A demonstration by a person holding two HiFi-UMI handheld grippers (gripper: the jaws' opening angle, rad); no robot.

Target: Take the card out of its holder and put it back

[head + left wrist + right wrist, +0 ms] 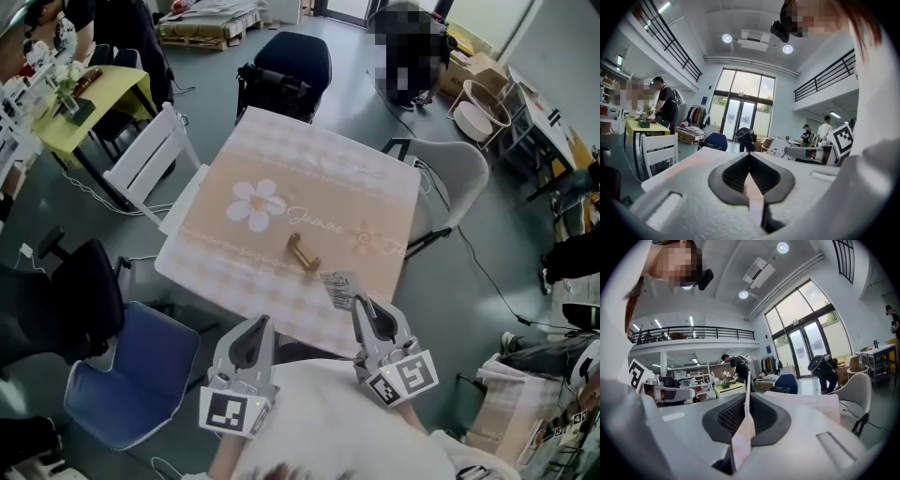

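Note:
A small wooden card holder (pixel 302 253) lies on the pink checked tablecloth (pixel 309 178), a little ahead of both grippers and with no card in it. My right gripper (pixel 359 305) is shut on a white printed card (pixel 339 289), held just above the table's near edge, to the right of the holder. In the right gripper view the card (pixel 744 437) stands edge-on between the closed pads of the right gripper (pixel 747 401). My left gripper (pixel 262 323) hovers at the near edge, left of the card, shut and holding nothing. In the left gripper view the left gripper (pixel 750 157) has its pads together.
A white slatted chair (pixel 150 159) stands at the table's left, a blue chair (pixel 131 375) at the near left, a grey chair (pixel 455 178) on the right and a dark chair (pixel 295 61) at the far side. A person (pixel 408 56) stands behind.

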